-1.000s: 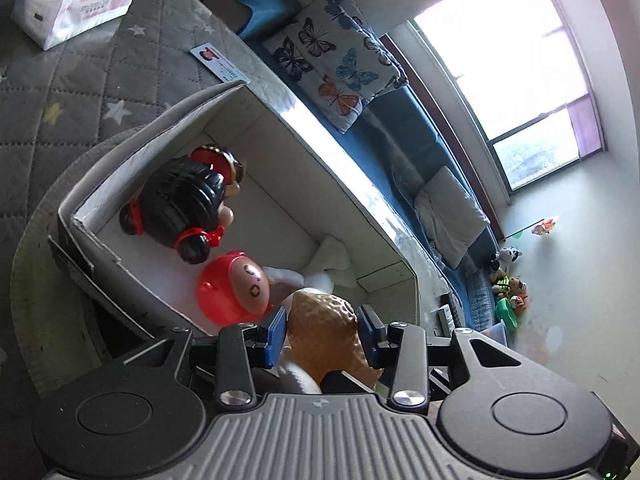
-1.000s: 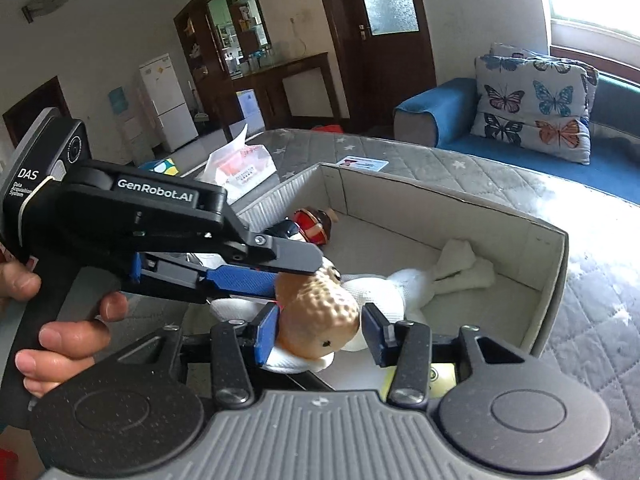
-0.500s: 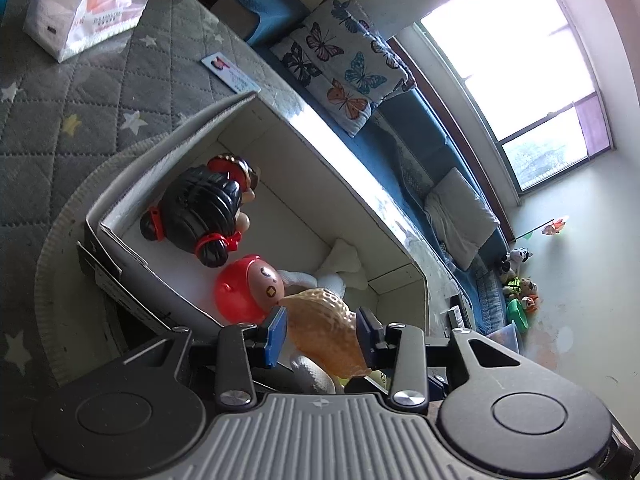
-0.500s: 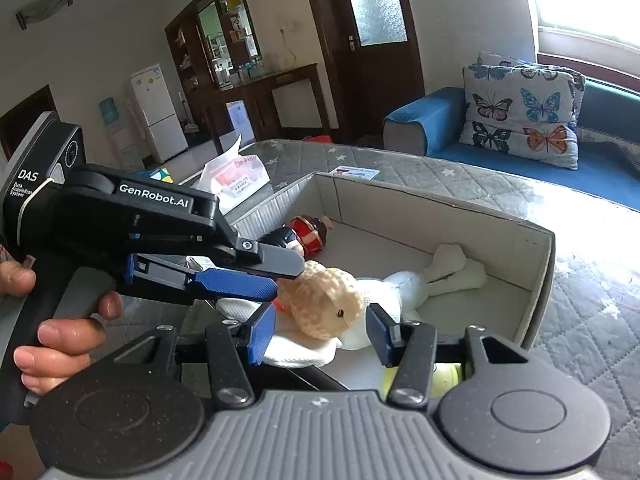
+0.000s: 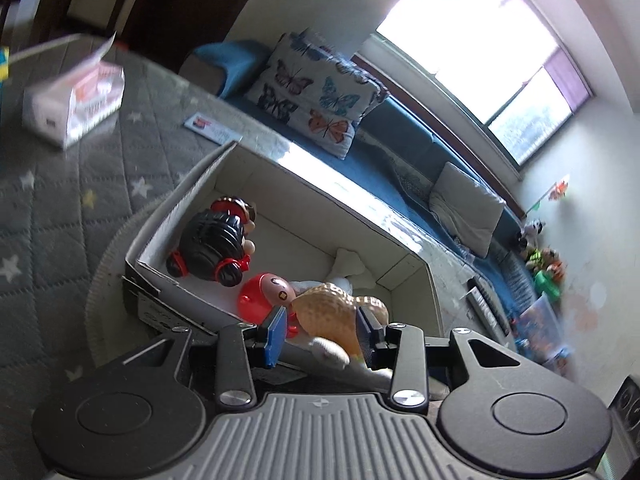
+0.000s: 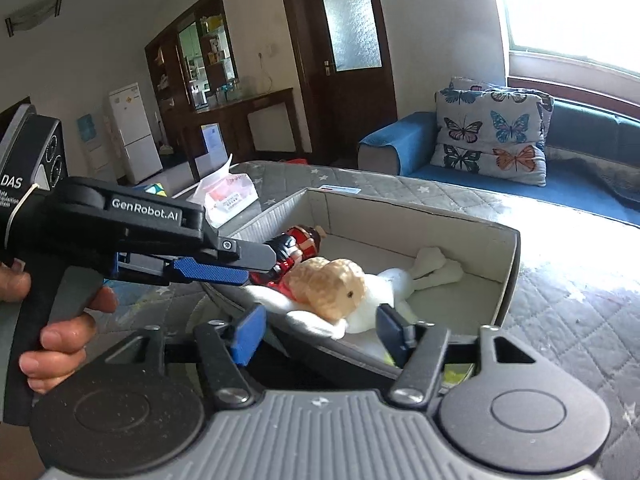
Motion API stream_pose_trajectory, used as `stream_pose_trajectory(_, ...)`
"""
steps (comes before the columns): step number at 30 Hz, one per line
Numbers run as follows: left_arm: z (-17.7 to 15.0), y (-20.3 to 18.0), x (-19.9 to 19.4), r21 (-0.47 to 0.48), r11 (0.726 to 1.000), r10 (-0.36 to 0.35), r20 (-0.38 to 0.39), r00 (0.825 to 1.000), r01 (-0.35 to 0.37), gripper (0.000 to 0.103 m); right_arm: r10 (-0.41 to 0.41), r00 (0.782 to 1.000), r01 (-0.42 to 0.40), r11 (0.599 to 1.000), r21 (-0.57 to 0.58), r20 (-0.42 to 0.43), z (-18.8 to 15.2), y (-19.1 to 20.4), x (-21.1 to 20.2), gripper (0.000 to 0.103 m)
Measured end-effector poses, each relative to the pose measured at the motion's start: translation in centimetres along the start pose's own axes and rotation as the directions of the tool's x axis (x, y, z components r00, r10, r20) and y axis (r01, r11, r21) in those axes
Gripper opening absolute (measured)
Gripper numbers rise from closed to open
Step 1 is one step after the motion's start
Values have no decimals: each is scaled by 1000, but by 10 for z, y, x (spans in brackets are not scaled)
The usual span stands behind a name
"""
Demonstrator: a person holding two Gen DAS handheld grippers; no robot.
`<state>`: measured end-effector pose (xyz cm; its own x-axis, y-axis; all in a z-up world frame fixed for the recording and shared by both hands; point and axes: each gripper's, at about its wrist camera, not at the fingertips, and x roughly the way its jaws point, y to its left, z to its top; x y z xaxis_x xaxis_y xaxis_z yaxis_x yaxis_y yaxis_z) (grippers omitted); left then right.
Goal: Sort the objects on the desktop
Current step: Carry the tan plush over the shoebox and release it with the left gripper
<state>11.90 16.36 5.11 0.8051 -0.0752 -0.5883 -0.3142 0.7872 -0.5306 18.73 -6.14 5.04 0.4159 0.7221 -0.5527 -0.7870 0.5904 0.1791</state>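
A grey box [image 6: 508,268] stands on the quilted table. Inside lie a plush doll with a tan curly head [image 6: 330,288] and white body, a black-haired doll [image 5: 214,240] and a red round toy [image 5: 262,296]. My right gripper [image 6: 320,334] is open, its blue pads apart on either side of the plush doll's head, just in front of the box's near wall. My left gripper [image 5: 322,330] is open, its pads apart around the tan head [image 5: 332,312] without touching it. In the right wrist view the left gripper [image 6: 216,268] reaches in from the left, level over the box.
A tissue pack [image 5: 76,104] and a small card [image 5: 212,130] lie on the grey star-quilted table [image 5: 60,184] beyond the box. A blue sofa with butterfly cushions [image 6: 492,140] stands behind the table. The box sits on a round grey mat [image 5: 104,280].
My right gripper's jaws have opened wider and let go of the plush doll's head, which now lies lower in the box. Both grippers have pulled back a little from the box.
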Motion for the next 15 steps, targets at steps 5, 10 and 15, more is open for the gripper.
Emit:
stream_pose_trajectory(5, -12, -4, -13, 73, 997, 22, 28, 999, -24, 40, -20, 1000, 20, 1000, 8, 14, -10, 11, -9, 77)
stream_pose_trajectory(10, -25, -5, -23, 132, 990, 41, 42, 998, -47, 40, -14, 1000, 13, 999, 34, 26, -20, 17, -15, 86)
stream_pose_trajectory(15, -37, -12, -34, 232, 968, 80, 77, 994, -96, 40, -22, 999, 20, 999, 43, 38, -30, 25, -21, 94)
